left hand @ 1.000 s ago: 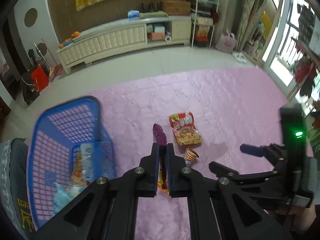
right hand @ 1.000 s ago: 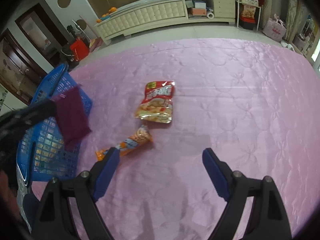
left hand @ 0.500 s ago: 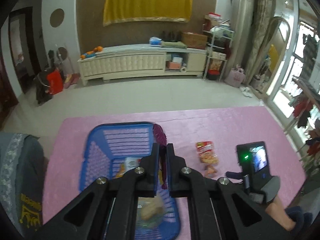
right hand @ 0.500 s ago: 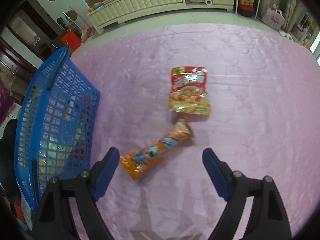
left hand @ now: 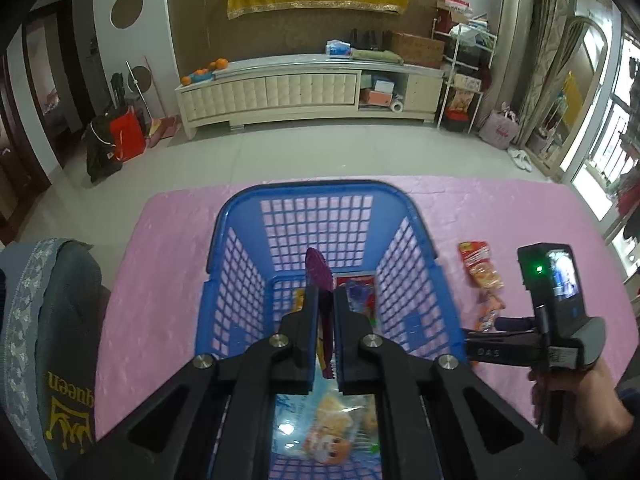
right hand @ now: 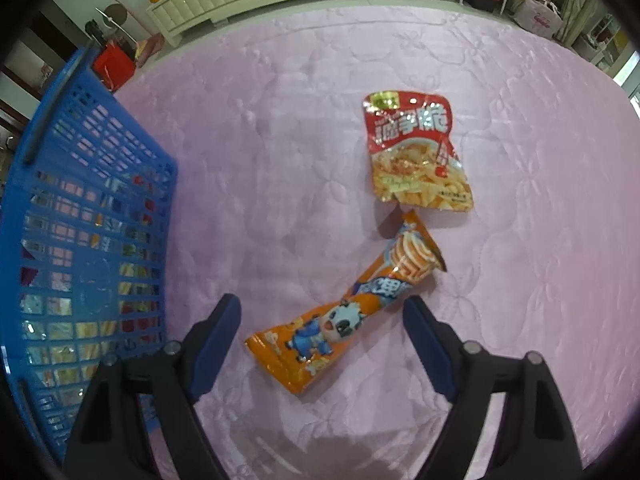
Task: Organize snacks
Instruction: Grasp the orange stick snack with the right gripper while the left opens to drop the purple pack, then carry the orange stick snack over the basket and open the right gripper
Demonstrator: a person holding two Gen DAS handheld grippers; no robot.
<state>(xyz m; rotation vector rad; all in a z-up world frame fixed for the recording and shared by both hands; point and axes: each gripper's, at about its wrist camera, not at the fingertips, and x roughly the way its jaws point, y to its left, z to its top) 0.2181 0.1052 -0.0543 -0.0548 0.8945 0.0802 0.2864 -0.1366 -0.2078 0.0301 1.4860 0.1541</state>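
My left gripper (left hand: 326, 300) is shut on a thin purple snack packet (left hand: 318, 276) and holds it edge-on above the inside of the blue plastic basket (left hand: 320, 192). Several snack packets lie in the basket, among them a pale blue one (left hand: 332, 432). My right gripper (right hand: 322, 314) is open, its jaws wide on either side of an orange tube-shaped snack pack (right hand: 348, 316) on the pink cloth. A red pouch of snacks (right hand: 416, 152) lies just beyond it. The basket wall (right hand: 92, 240) stands to the left in the right wrist view.
A pink quilted cloth (right hand: 280, 140) covers the table. The right gripper body with its lit screen (left hand: 556, 276) sits right of the basket. A grey cushion (left hand: 48, 344) lies at the left. A white cabinet (left hand: 280, 92) stands across the floor.
My left gripper carried the purple packet left from over the cloth to over the basket. My right gripper moved closer to the orange pack, which now lies between its jaws.
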